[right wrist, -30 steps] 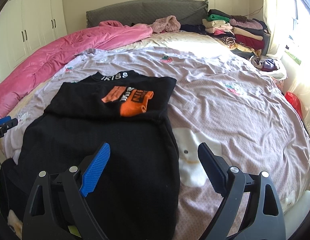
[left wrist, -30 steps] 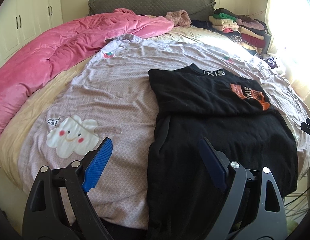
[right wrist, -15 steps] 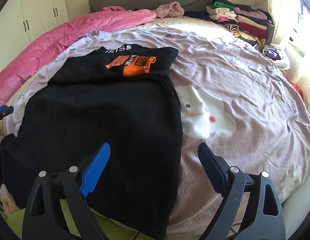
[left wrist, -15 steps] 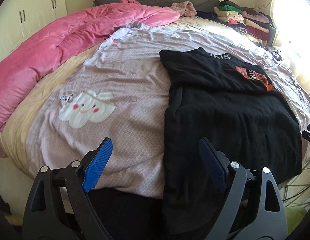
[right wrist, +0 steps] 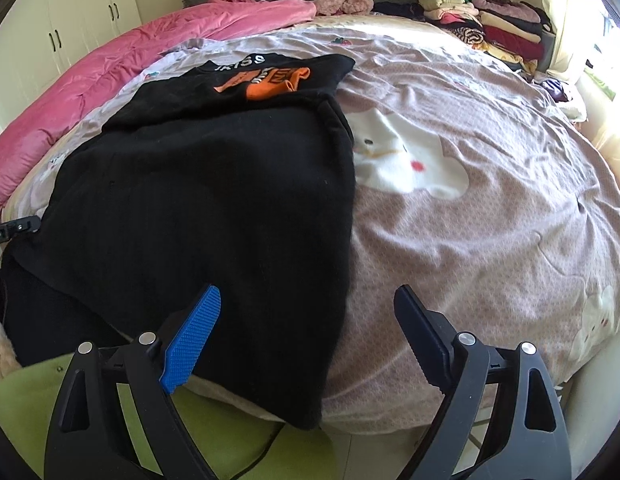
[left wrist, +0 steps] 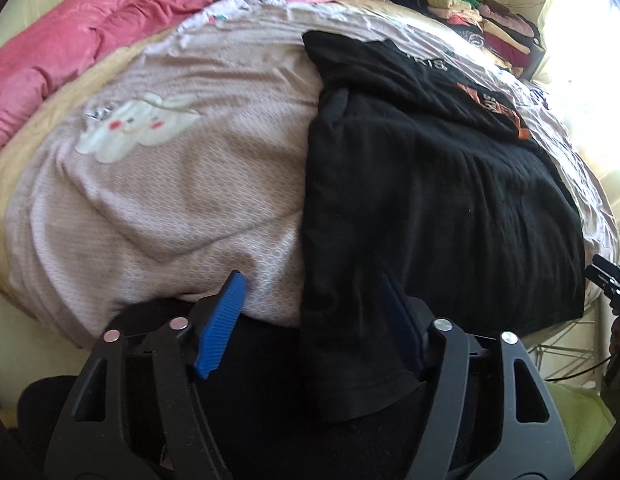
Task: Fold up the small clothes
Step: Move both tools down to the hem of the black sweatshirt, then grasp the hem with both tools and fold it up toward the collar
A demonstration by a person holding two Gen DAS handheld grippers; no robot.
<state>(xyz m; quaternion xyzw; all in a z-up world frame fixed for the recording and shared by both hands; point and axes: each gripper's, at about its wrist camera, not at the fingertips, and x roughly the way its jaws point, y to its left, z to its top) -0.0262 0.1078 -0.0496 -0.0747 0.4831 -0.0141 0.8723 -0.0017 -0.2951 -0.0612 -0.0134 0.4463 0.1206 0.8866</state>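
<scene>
A large black garment [left wrist: 430, 200] lies flat on the mauve bedspread [left wrist: 169, 184], and its lower hem hangs over the bed's near edge. On its far end sits a black part with an orange print [right wrist: 265, 80] and a lettered collar; I cannot tell if that is a separate shirt. My left gripper [left wrist: 312, 328] is at the hem's left corner. Its jaws are closing with the hanging cloth between them, and the blue pad [left wrist: 219, 328] is still clear of it. My right gripper [right wrist: 305, 340] stands open over the hem's right corner [right wrist: 305, 412].
A pink quilt [right wrist: 109, 76] covers the bed's left side. Folded clothes [right wrist: 490, 20] are stacked at the far right by the window. Something green [right wrist: 213, 440] lies below the bed edge. White wardrobe doors [right wrist: 69, 32] stand at the left.
Both grippers have sunk and drawn back to the bed's near edge, so the garment's hem now lies between the fingers. The left jaws have narrowed.
</scene>
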